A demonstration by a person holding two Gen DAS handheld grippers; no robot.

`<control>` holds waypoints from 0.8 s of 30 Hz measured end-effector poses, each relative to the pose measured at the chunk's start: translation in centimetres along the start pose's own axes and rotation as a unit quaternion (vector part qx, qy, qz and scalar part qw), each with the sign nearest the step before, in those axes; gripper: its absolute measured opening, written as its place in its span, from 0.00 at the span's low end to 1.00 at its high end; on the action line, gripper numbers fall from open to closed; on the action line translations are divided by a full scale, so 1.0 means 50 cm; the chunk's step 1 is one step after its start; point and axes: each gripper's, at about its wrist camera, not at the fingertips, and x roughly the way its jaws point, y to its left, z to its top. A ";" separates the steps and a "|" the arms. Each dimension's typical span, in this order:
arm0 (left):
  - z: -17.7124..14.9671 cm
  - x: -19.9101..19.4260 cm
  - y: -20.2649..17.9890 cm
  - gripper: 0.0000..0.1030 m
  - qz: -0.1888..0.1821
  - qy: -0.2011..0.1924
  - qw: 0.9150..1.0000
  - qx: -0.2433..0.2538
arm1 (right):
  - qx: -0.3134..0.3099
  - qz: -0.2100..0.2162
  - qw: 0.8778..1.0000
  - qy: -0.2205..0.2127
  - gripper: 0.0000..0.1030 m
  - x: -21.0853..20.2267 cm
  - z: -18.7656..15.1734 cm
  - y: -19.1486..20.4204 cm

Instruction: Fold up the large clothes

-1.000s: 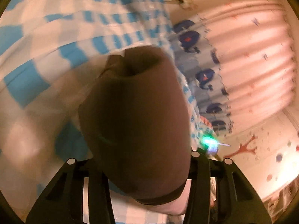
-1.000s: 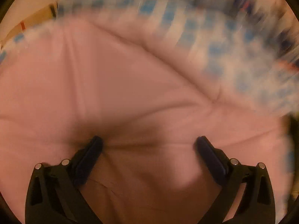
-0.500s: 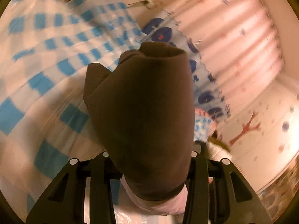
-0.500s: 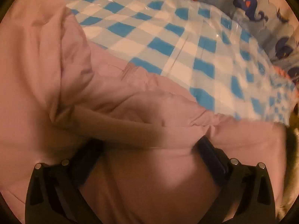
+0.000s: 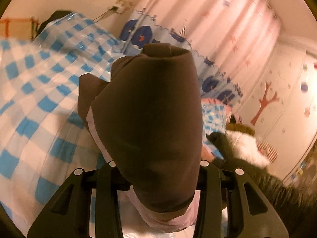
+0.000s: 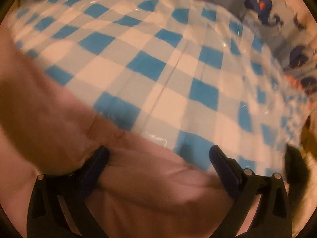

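A blue-and-white checked cover (image 6: 158, 63) (glossy, creased) spreads flat; pink garment (image 6: 138, 188) lies on it.

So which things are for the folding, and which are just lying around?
For the folding:
- thick pink garment with brown lining, clamped in the left gripper
- the same pink fabric between the right gripper fingers

Just lying about:
- blue-and-white checked plastic cover
- whale-print blue cloth
- white fluffy thing
- pink curtain

I note brown-and-pink garment (image 5: 150, 119); blue-white checked sheet (image 6: 158, 59); pink curtain (image 5: 227, 19); whale-print blue cloth (image 5: 136, 33).
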 end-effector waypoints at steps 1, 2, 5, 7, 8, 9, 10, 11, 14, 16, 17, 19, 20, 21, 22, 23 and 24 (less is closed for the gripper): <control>0.005 0.005 -0.009 0.35 -0.002 0.001 1.000 0.008 | 0.007 0.014 1.000 0.008 0.94 0.004 0.005 -0.012; 0.007 0.005 -0.019 0.35 -0.003 0.000 1.000 0.016 | 0.013 0.032 0.999 0.012 0.94 -0.005 0.002 -0.020; 0.012 0.011 -0.056 0.35 -0.007 0.003 0.999 0.035 | 0.032 0.083 0.995 -0.034 0.94 -0.092 -0.028 -0.064; 0.012 0.017 -0.088 0.35 -0.008 0.005 0.999 0.051 | 0.042 0.118 0.990 -0.063 0.94 -0.163 -0.075 -0.104; 0.011 0.019 -0.107 0.35 -0.011 0.007 0.998 0.059 | 0.038 0.118 0.990 -0.073 0.94 -0.190 -0.098 -0.116; 0.011 0.024 -0.129 0.35 -0.015 0.009 0.998 0.067 | 0.024 0.129 0.988 -0.081 0.94 -0.228 -0.147 -0.137; 0.012 0.030 -0.150 0.35 -0.017 0.012 0.997 0.075 | 0.016 0.141 0.987 -0.079 0.94 -0.249 -0.185 -0.150; 0.013 0.040 -0.183 0.35 -0.023 0.017 0.996 0.086 | 0.010 0.146 0.986 -0.077 0.94 -0.257 -0.211 -0.161; 0.010 0.075 -0.270 0.35 -0.036 0.035 0.992 0.120 | 0.051 0.262 0.962 -0.055 0.94 -0.272 -0.323 -0.232; 0.002 0.117 -0.334 0.35 -0.053 0.061 0.987 0.141 | 0.178 0.445 0.876 -0.043 0.95 -0.242 -0.395 -0.330; -0.005 0.139 -0.360 0.35 -0.060 0.076 0.984 0.150 | 0.247 0.520 0.816 -0.049 0.95 -0.217 -0.434 -0.381; -0.031 0.206 -0.419 0.35 -0.072 0.118 0.975 0.175 | 0.347 0.593 0.724 -0.062 0.95 -0.170 -0.501 -0.452; -0.046 0.232 -0.440 0.35 -0.077 0.139 0.970 0.185 | 0.392 0.618 0.678 -0.072 0.95 -0.143 -0.542 -0.485; -0.071 0.263 -0.465 0.35 -0.081 0.163 0.963 0.200 | 0.409 0.623 0.661 -0.081 0.95 -0.134 -0.561 -0.500; -0.094 0.290 -0.486 0.35 -0.084 0.181 0.957 0.212 | 0.433 0.630 0.637 -0.097 0.95 -0.119 -0.595 -0.521; -0.125 0.320 -0.511 0.35 -0.084 0.204 0.948 0.231 | 0.446 0.637 0.621 -0.103 0.95 -0.109 -0.616 -0.530; -0.153 0.343 -0.530 0.35 -0.084 0.221 0.939 0.250 | 0.455 0.639 0.611 -0.106 0.95 -0.102 -0.632 -0.536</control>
